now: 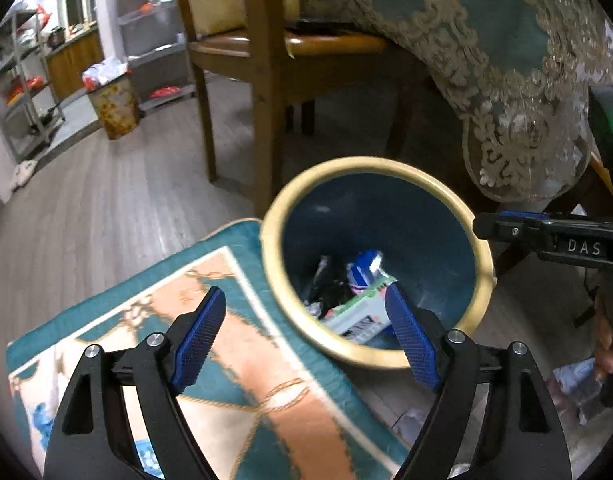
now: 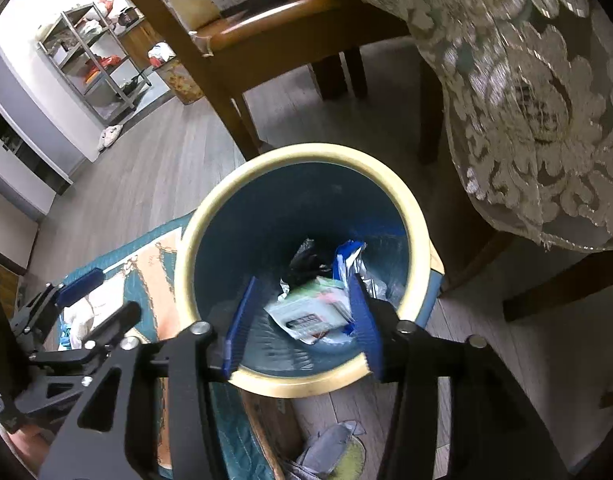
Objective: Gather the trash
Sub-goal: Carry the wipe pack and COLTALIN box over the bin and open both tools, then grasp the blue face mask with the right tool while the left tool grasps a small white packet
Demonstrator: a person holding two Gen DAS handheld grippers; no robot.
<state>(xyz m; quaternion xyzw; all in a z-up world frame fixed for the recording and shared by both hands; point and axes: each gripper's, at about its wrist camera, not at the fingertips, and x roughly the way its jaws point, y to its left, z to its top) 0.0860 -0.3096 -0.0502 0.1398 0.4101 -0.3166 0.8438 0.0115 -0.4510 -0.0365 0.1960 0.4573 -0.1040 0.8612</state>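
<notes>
A blue trash bin with a cream rim [image 1: 272, 256] [image 2: 194, 240] stands on the floor by the rug. Inside lie a white-green packet [image 1: 360, 312] [image 2: 310, 308], a blue-white wrapper [image 1: 366, 268] [image 2: 346, 256] and dark crumpled scraps [image 2: 306, 260]. My left gripper [image 1: 306, 304] is open and empty, above the bin's near-left rim and the rug. My right gripper [image 2: 302, 288] is open and empty, directly over the bin's mouth; its side shows in the left wrist view [image 1: 546, 236].
A teal and peach rug [image 1: 242, 360] lies left of the bin. A wooden chair [image 1: 262, 80] and a table with a lace cloth [image 1: 526, 60] stand behind. Grey slippers [image 2: 330, 448] lie near the bin. A second full bin [image 1: 114, 108] stands far left.
</notes>
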